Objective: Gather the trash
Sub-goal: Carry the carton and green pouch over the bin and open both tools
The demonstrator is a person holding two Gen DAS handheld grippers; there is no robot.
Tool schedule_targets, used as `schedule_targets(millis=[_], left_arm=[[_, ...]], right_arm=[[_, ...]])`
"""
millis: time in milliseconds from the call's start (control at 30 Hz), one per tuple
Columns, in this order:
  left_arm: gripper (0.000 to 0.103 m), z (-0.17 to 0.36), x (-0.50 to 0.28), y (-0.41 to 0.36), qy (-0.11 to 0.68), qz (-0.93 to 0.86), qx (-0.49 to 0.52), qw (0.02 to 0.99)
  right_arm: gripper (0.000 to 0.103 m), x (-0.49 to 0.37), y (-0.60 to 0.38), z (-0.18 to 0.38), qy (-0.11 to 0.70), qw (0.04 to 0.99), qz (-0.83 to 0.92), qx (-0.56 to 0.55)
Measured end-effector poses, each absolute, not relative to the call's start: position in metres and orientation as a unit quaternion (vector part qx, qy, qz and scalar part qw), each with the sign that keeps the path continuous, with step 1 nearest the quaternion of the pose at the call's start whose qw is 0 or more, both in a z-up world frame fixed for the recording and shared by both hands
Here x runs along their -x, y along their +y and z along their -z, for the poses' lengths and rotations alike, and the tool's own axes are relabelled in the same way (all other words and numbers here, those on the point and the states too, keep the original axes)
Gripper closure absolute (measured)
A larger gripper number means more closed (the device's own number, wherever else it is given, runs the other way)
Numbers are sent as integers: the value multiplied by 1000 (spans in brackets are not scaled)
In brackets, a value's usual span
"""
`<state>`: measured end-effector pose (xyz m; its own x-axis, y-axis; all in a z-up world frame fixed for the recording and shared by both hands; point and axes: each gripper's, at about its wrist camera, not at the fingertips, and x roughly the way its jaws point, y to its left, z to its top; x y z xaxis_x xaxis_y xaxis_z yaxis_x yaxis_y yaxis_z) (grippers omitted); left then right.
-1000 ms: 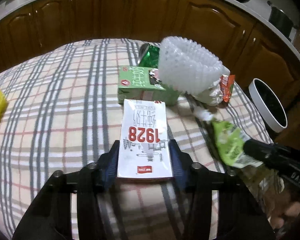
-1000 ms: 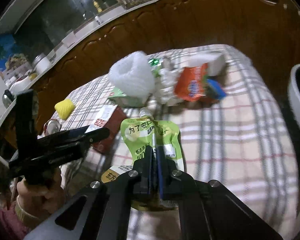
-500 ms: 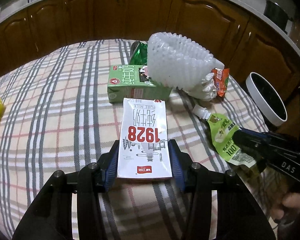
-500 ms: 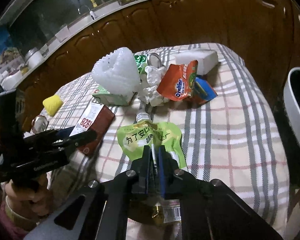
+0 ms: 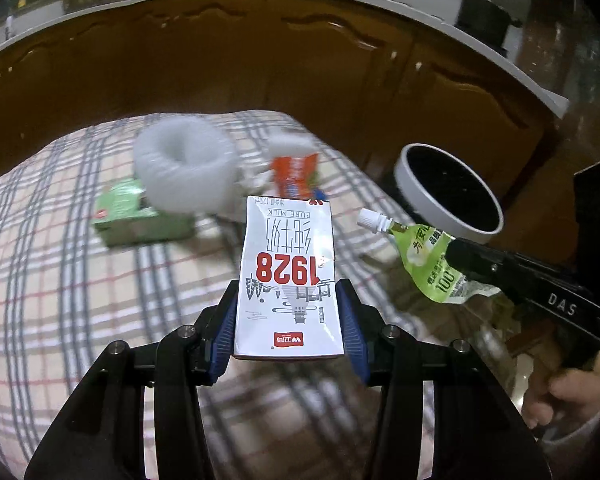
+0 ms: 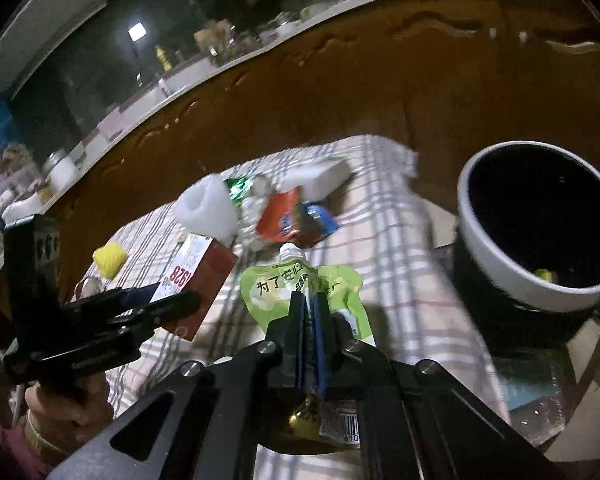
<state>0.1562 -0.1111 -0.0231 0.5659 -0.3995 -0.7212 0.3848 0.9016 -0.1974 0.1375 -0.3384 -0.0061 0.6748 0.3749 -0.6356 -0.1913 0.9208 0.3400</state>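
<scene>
Cabinets of dark wood (image 5: pixel 228 68) curve behind everything, under a pale countertop (image 5: pixel 496 60); before them spreads the table in its plaid cloth (image 5: pixel 60 280), beige with grey and red lines; off its right edge stands the trash bin (image 6: pixel 540 240), a round white rim around a black liner, something small and yellow lying inside it.

Litter sits bunched at the far end of the cloth; a white foam fruit net (image 5: pixel 184 172), blurred, leans on a green milk carton (image 5: pixel 140 220) that lies flat; just right of them an orange snack wrapper (image 6: pixel 278 218) touches a blue one (image 6: pixel 320 218), and a white block (image 6: pixel 320 176) lies behind both; a yellow foam net (image 6: pixel 109 260) rests alone, well apart toward the left edge.

My left claw (image 5: pixel 288 320) is clamped on a white milk carton (image 5: pixel 288 264), "1928" in red on its face, both blue pads pressing its sides; the carton is off the cloth, pointing away from me.

My right claw (image 6: pixel 309 320) is pinched fully together on a green spout pouch (image 6: pixel 300 288); its white cap (image 5: pixel 374 220) points toward the litter, and the pouch hangs above the cloth, beside the bin.
</scene>
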Motion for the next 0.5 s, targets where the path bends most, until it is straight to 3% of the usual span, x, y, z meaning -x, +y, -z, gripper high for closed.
schedule_targets(millis=[500], left_arm=[[57, -3, -165, -192, 393, 285, -18, 874]], right_arm=[[99, -127, -423, -23, 316, 934, -73, -152]])
